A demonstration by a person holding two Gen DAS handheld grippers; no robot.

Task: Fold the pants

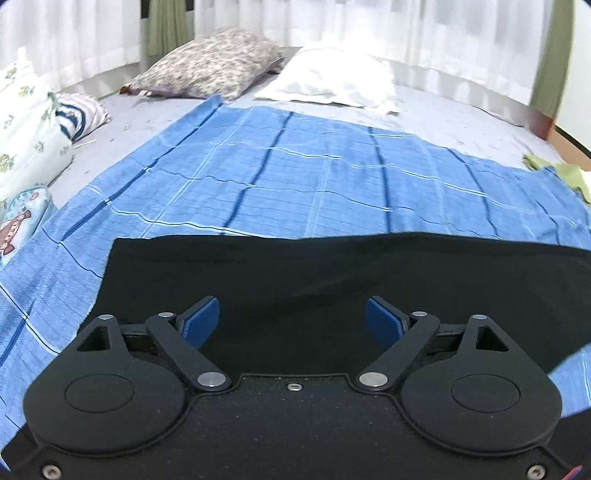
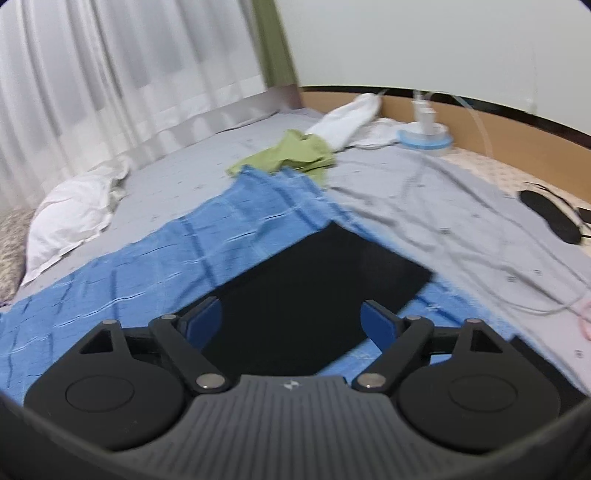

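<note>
With both grippers, left gripper (image 1: 291,317) and right gripper (image 2: 291,317), open-fingered and empty above the black pants (image 1: 332,280), we check the far edge lies square on the blue cloth (image 1: 295,177) before regripping.

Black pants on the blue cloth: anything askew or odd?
Nothing stands out. The black pants lie flat on the blue striped cloth, edges straight. A crumpled green cloth sits beyond the blue cloth's far corner.

Soft daylight through white curtains (image 1: 332,33); motion blur throughout, worse in right view; fisheye bending and dark corners.
</note>
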